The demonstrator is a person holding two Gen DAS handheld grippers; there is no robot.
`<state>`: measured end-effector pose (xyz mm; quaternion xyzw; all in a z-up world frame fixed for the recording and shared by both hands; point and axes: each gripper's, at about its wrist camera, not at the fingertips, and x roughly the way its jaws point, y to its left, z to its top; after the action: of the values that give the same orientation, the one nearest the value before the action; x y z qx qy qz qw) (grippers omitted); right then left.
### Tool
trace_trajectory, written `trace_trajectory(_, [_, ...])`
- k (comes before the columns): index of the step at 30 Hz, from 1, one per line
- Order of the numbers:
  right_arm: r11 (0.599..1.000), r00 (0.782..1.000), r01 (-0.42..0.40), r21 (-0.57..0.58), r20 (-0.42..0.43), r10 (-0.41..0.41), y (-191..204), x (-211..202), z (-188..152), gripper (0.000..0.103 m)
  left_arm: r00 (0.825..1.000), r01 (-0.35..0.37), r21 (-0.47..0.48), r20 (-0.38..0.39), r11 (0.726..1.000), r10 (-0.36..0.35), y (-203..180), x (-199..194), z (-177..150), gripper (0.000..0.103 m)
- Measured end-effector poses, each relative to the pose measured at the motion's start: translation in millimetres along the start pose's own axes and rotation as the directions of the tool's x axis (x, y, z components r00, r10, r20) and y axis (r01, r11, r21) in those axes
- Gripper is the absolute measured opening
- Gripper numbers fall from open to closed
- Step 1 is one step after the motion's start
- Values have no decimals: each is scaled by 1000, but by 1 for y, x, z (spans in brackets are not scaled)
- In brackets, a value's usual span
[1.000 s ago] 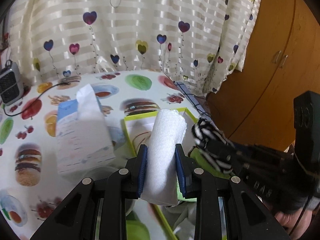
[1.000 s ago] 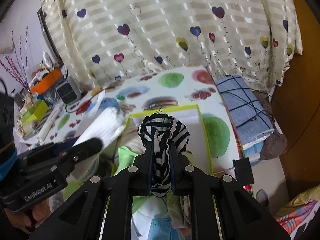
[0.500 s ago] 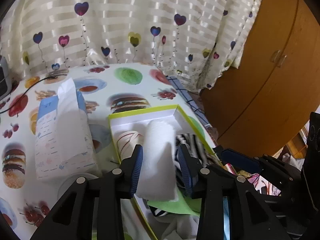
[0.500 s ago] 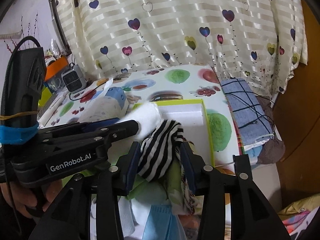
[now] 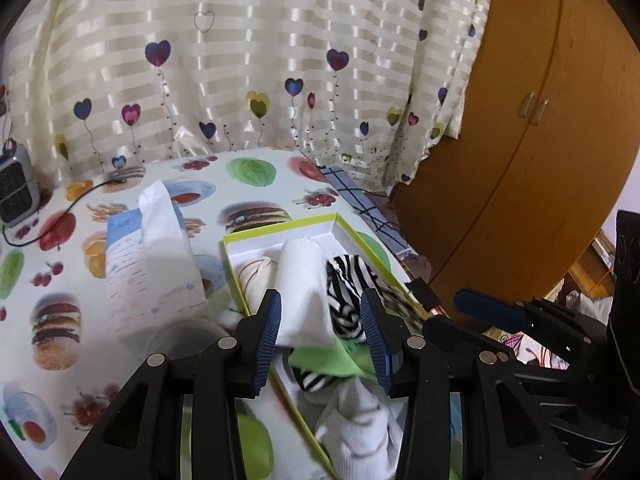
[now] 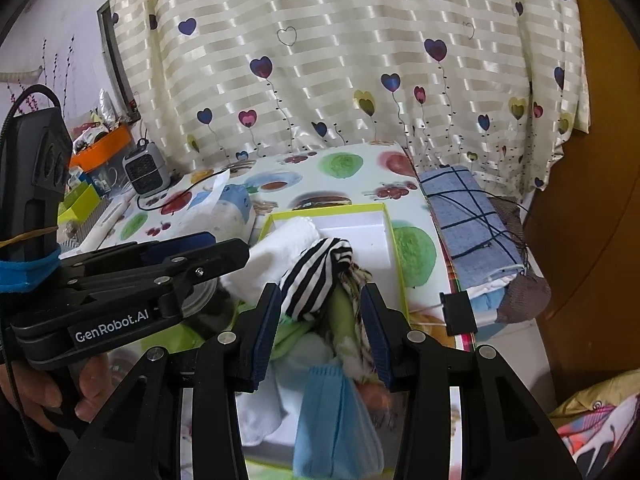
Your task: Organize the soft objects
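**A:** Left wrist view first. What step are we at?

**B:** The release. The left gripper [image 5: 322, 338] has its jaws opening, and the white rolled cloth [image 5: 302, 280] lies between them with a gap at the right pad; the left pad may just brush it. The roll rests in the green-edged box [image 5: 280, 233], near its left wall, beside a cream striped roll [image 5: 256, 276]. The box sits toward the table's right edge, with a tissue pack [image 5: 148, 264] to its left.

**A:** And the right wrist view?

**B:** The right gripper [image 6: 322, 332] stands part open, holding nothing. The zebra-striped roll [image 6: 316, 276] lies in the box against the white roll, its near end between the pads but not pinched.

**A:** So the next move?

**B:** I'd judge both tools should draw back clear without snagging the rolls, then go for the loose pile at the table's near edge: a light blue folded cloth [image 6: 332, 412] and a white sock [image 5: 360, 428] lie there.
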<state>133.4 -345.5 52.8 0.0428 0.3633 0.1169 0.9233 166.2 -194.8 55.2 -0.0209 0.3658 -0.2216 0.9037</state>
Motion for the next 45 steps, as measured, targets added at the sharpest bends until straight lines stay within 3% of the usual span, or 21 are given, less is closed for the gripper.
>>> trace_trajectory(19, [998, 1000, 13, -61, 15, -12, 56, -47, -33, 47, 996, -70, 21, 64, 997, 68, 6, -77, -49, 40])
trace_trajectory(31, [997, 1000, 6, -79, -20, -7, 81, -51, -64, 47, 992, -119, 36, 46, 992, 117, 10, -88, -86, 40])
trace_trajectory(45, [998, 999, 23, -65, -43, -26, 83, -56, -83, 47, 990, -139, 43, 3, 989, 139, 2, -90, -111, 41])
